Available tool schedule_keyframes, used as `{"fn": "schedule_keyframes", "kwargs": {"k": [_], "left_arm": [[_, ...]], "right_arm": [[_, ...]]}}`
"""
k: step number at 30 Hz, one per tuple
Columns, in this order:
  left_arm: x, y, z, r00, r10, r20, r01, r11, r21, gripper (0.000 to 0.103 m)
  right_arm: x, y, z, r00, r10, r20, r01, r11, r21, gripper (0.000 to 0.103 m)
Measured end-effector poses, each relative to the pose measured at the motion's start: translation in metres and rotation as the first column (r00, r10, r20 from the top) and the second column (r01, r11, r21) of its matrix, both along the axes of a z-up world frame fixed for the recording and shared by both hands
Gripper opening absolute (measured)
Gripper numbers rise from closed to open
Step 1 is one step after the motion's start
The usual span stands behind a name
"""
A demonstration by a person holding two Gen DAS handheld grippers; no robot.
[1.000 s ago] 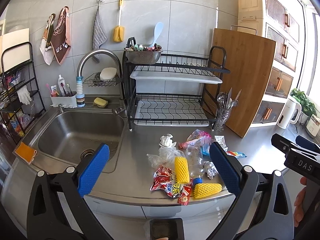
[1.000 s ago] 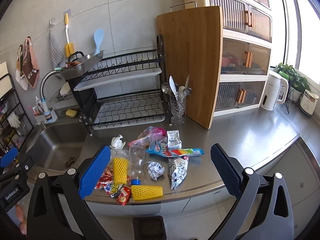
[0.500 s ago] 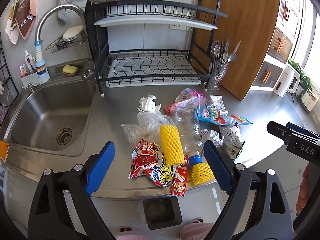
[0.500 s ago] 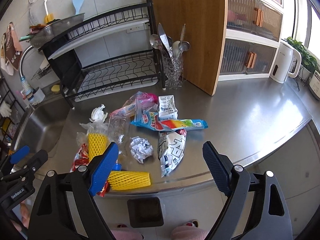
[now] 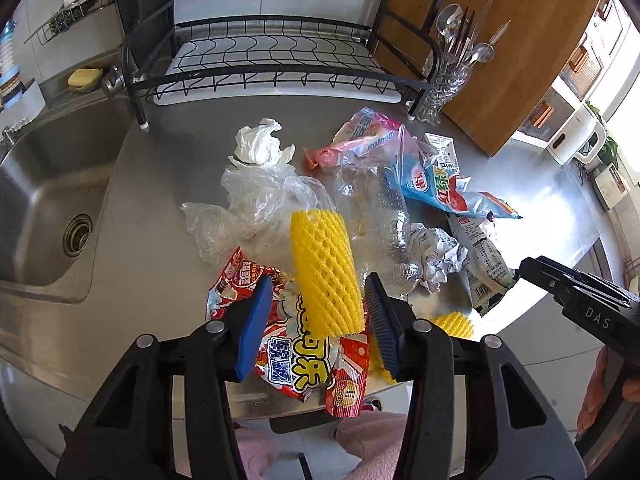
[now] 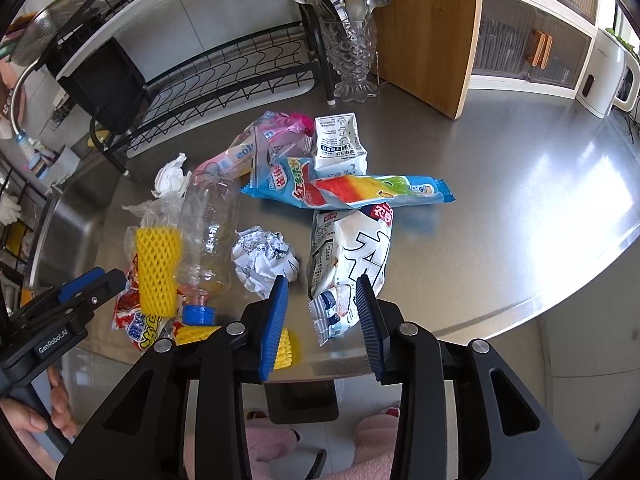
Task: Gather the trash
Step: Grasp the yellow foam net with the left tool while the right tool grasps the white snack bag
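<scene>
Two tongs, mine, were over a litter heap at the front edge of the steel counter [image 6: 500, 216]. Leftmost item: sink [image 5: 48, 200], set into the counter. Next: white tissue wad [image 5: 260, 146], behind a crumpled clear plastic bag [image 5: 256, 208]. Next: red snack wrapper [image 5: 304, 364], flat, under a yellow foam net sleeve [image 5: 324, 276]. My left tongs [image 5: 316, 322] were spread, one pad on each side of that sleeve's near end, gaps showing, nothing clamped. Next: crushed clear bottle [image 6: 208, 232] with blue cap, then a crumpled paper ball [image 6: 266, 258]. Next: white snack bag [image 6: 352, 256], its near end between the pads of my right tongs [image 6: 320, 316], also parted; I could not tell whether they touched it. Behind it: blue ice-pop wrapper [image 6: 352, 190].
</scene>
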State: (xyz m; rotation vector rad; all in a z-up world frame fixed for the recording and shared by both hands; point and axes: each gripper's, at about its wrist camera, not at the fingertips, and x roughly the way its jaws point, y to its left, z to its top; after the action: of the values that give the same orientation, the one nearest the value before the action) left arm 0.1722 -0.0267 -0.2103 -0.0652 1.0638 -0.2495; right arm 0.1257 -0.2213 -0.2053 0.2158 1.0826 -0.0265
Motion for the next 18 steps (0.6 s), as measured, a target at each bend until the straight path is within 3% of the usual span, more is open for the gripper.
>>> {"fn": "schedule_keyframes", "kwargs": {"k": [12,18], "left_arm": [[0.017,-0.014,-0.029,0.998,-0.036,-0.049,0.037,0.999,0.011,0.043],[0.021,-0.015,-0.033,0.998,-0.034,-0.052,0.034,0.999,0.003,0.028]], "right_arm": [[0.007,0.0,-0.027,0.999,0.0,-0.054,0.0,1.0,-0.009,0.031],[0.013,-0.001,-0.04,0.997,0.002,-0.077,-0.002,1.0,0.0,0.022]]}}
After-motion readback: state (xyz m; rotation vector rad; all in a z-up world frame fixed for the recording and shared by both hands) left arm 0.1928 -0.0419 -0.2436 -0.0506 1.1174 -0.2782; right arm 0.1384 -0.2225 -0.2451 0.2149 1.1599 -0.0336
